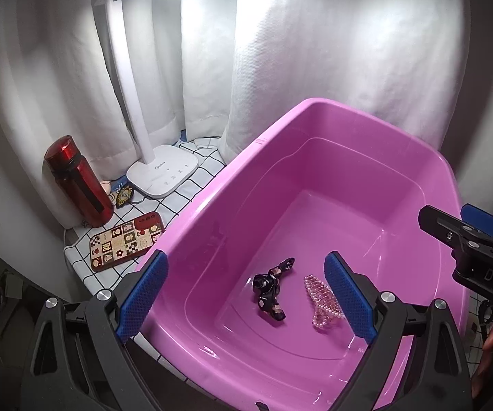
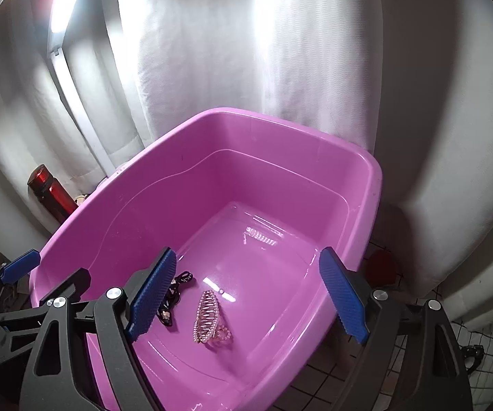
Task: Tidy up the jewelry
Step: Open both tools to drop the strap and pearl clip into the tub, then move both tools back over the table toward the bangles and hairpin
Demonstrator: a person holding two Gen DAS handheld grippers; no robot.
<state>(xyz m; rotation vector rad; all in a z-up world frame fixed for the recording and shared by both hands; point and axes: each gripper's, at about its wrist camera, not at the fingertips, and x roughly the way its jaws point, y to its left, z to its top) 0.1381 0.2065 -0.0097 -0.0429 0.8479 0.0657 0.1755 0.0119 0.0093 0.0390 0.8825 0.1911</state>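
Note:
A pink plastic tub stands on a checked cloth. On its floor lie a black floral hair tie and a pink pearl hair claw, side by side. My left gripper is open and empty above the tub's near edge. My right gripper is open and empty above the tub. The right gripper also shows at the right edge of the left wrist view, and the left gripper shows at the left edge of the right wrist view.
Left of the tub stand a red bottle, a white desk lamp and a patterned phone case on the checked cloth. White curtains hang behind. A dark object lies at far right.

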